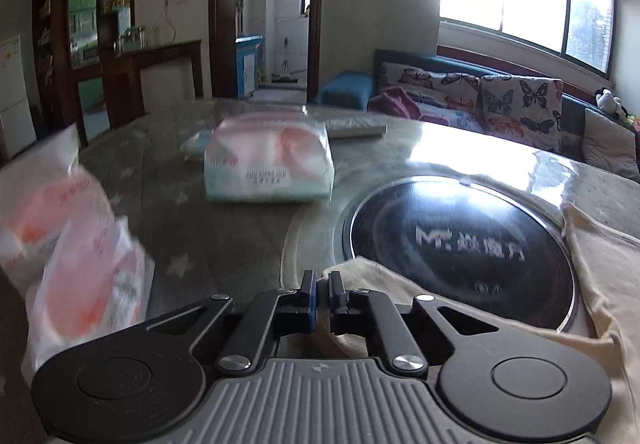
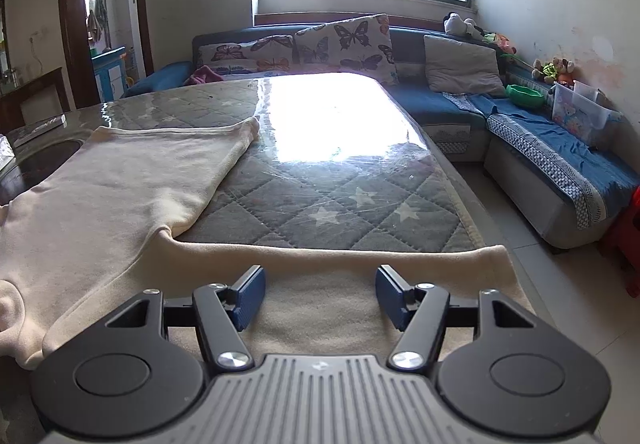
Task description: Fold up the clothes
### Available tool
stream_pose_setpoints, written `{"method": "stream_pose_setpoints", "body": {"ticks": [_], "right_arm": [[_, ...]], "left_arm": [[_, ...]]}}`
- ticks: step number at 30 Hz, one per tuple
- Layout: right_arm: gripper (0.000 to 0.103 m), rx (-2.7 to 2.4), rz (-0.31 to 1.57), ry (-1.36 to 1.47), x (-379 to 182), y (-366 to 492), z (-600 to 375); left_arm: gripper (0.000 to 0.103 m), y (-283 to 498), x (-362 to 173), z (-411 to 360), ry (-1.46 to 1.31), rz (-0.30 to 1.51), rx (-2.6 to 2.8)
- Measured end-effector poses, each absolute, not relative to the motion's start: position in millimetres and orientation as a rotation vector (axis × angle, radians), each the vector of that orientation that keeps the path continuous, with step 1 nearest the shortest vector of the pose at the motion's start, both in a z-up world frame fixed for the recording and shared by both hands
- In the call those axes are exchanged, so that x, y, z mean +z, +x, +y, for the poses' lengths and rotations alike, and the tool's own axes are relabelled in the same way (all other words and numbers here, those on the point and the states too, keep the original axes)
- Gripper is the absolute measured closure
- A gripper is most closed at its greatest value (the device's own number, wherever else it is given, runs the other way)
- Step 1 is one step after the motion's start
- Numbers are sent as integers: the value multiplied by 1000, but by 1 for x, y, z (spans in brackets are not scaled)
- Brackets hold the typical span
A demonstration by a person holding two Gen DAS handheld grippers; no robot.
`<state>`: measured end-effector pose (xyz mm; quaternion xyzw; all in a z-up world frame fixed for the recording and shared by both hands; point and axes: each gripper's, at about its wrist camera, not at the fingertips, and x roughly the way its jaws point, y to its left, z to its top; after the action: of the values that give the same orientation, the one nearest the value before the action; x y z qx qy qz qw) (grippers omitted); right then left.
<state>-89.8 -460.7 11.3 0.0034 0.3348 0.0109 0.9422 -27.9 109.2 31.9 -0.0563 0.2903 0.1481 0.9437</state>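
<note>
Cream garment spread on the quilted worktop (image 2: 320, 204), fold starting

The cream sweater (image 2: 132, 180) lies flat; the right claw (image 2: 320, 294) hovers wide over its sleeve, the left claw (image 1: 322, 294) looks pinched on its edge; lift both ends together, keeping the cloth taut

You have a table (image 2: 320, 204) with a grey quilted cover with white stars, under a shiny clear sheet. A cream-coloured piece of clothing (image 2: 132, 180) lies flat on it, spread over the near side and the left. A round black plate (image 1: 460, 252) is set into the table top, and the cloth covers part of its edge. On the far left lie a pack of tissues (image 1: 268, 164), a pink plastic pack (image 1: 68, 244) and a flat remote (image 1: 356, 126).
</note>
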Motion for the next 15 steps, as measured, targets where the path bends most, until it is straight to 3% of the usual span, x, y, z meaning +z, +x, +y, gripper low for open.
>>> {"method": "stream_pose_setpoints", "body": {"ticks": [15], "right_arm": [[31, 4, 689, -1, 10, -87, -461]], "left_arm": [[92, 9, 14, 120, -13, 657, 339]]}}
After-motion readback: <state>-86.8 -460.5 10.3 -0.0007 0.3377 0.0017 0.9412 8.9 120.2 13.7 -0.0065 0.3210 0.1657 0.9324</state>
